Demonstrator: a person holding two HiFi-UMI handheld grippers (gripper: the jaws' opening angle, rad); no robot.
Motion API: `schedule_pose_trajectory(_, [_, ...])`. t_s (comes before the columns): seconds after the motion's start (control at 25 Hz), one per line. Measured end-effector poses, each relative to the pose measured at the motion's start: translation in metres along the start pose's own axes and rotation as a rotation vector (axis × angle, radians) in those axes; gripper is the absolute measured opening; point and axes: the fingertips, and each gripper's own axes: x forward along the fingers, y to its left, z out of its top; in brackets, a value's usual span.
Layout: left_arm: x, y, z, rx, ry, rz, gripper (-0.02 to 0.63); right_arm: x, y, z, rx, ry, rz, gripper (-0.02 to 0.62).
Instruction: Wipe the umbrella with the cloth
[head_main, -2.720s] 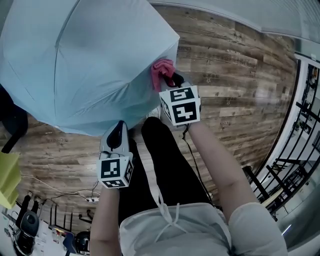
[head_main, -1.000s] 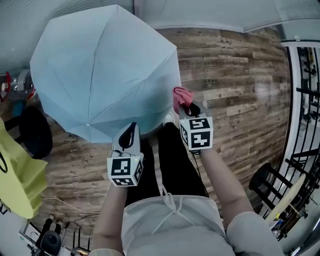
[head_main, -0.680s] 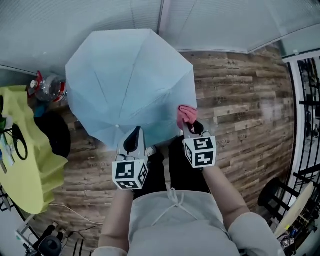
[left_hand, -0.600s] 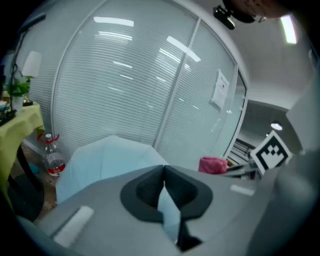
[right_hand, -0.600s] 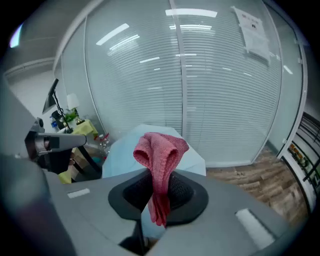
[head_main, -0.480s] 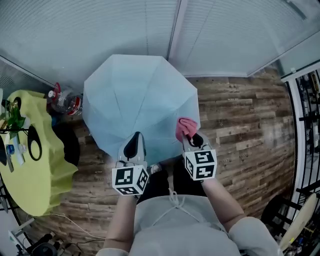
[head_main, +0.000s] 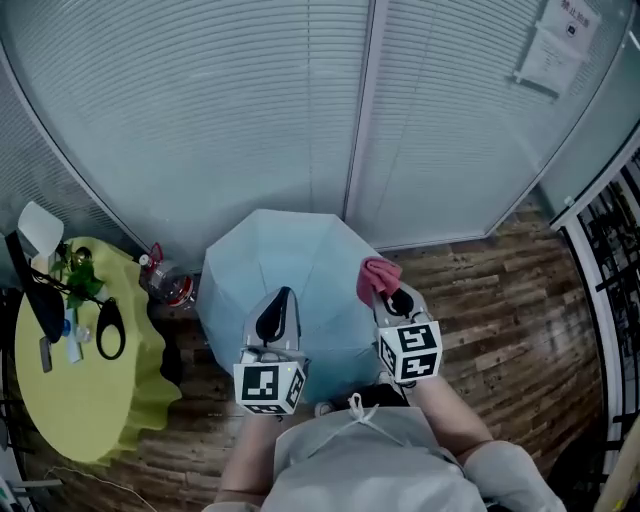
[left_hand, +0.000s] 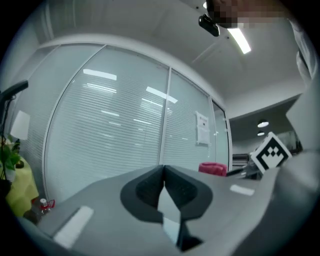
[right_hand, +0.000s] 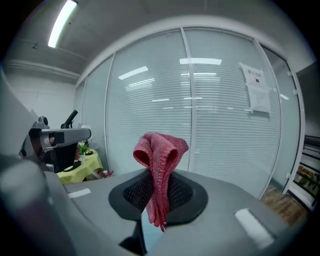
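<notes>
An open light-blue umbrella (head_main: 305, 275) rests canopy-up on the wooden floor in front of the person. My right gripper (head_main: 392, 296) is shut on a bunched pink cloth (head_main: 378, 276) that hangs over the canopy's right edge; whether the cloth touches the canopy I cannot tell. In the right gripper view the cloth (right_hand: 160, 155) sticks up from the closed jaws (right_hand: 159, 186), with only the blinds behind it. My left gripper (head_main: 279, 300) hovers over the canopy's near side. Its jaws (left_hand: 163, 171) meet with nothing between them. The umbrella is absent from both gripper views.
A glass wall with blinds (head_main: 300, 110) stands just behind the umbrella. At the left is a round table with a yellow cover (head_main: 70, 400) carrying scissors and a plant. A red-trimmed bottle (head_main: 172, 288) stands by the umbrella. Black metal racking (head_main: 612, 250) lines the right side.
The head view has swung up from the floor to the wall, so the umbrella looks smaller and lower. Both grippers stay at its near edge, the right one still clamped on the cloth.
</notes>
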Motion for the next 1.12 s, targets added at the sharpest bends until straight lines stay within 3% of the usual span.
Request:
schedule_pose_trajectory(0.12, [-0.011, -0.002, 0.031, -0.005, -0.064, -0.011, 0.006, -0.015, 0.004, 0.029, -0.012, -0.067, 0.001, 0.052])
schedule_pose_trajectory(0.32, [-0.024, 0.004, 0.054, -0.011, -0.101, 0.005, 0.007, -0.031, 0.012, 0.05, -0.024, -0.109, -0.013, 0.051])
schedule_pose_trajectory(0.48, [-0.03, 0.005, 0.056, -0.041, -0.096, 0.0, 0.006, -0.038, 0.021, 0.053, -0.018, -0.11, -0.007, 0.051])
schedule_pose_trajectory(0.76, [-0.03, -0.002, 0.055, 0.026, -0.082, -0.012, 0.006, -0.04, 0.029, 0.05, -0.008, -0.105, -0.002, 0.049])
schedule_pose_trajectory(1.12, [-0.027, -0.001, 0.046, 0.012, -0.062, 0.0, 0.007, -0.036, 0.039, 0.051, -0.015, -0.125, 0.032, 0.049])
